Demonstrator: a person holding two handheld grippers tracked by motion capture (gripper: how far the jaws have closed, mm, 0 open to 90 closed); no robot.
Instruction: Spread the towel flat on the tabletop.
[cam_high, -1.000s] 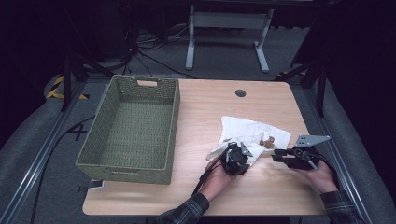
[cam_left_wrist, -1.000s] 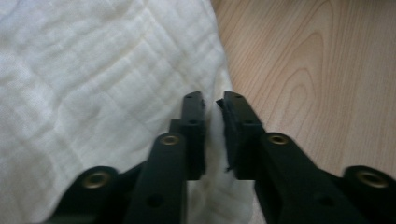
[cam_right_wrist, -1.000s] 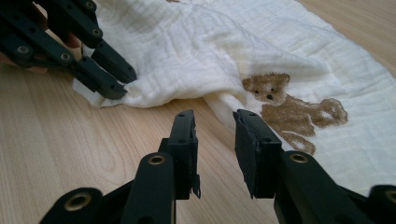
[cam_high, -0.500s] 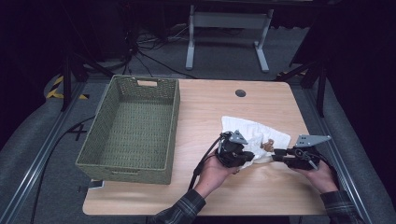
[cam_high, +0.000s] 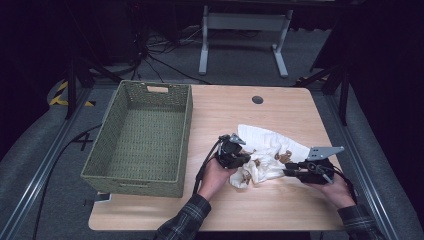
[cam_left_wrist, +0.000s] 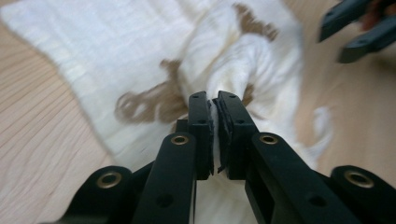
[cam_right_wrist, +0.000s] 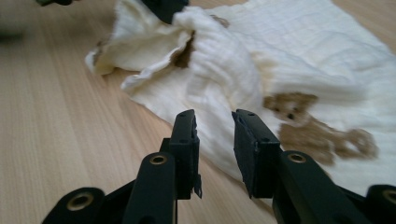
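A white muslin cloth (cam_high: 270, 150) with brown bear prints lies crumpled on the wooden table (cam_high: 225, 210), right of centre. My left gripper (cam_high: 245, 161) is shut on a raised fold of the cloth (cam_left_wrist: 233, 60), pinched between its jaws (cam_left_wrist: 215, 135). My right gripper (cam_high: 287, 172) sits at the cloth's near right edge, its jaws open a little, with the cloth (cam_right_wrist: 280, 74) just ahead of the fingertips (cam_right_wrist: 212, 128) and nothing held between them. In the left gripper view the right gripper's jaws show at the top right corner (cam_left_wrist: 359, 28).
A large green woven basket (cam_high: 102, 172) stands empty on the left half of the table. A small dark round grommet (cam_high: 257, 99) sits near the far edge. Bare wood lies in front of the cloth and behind it.
My left gripper has moved up and right onto the cloth and closed on a fold, lifting it. The right gripper has barely moved.
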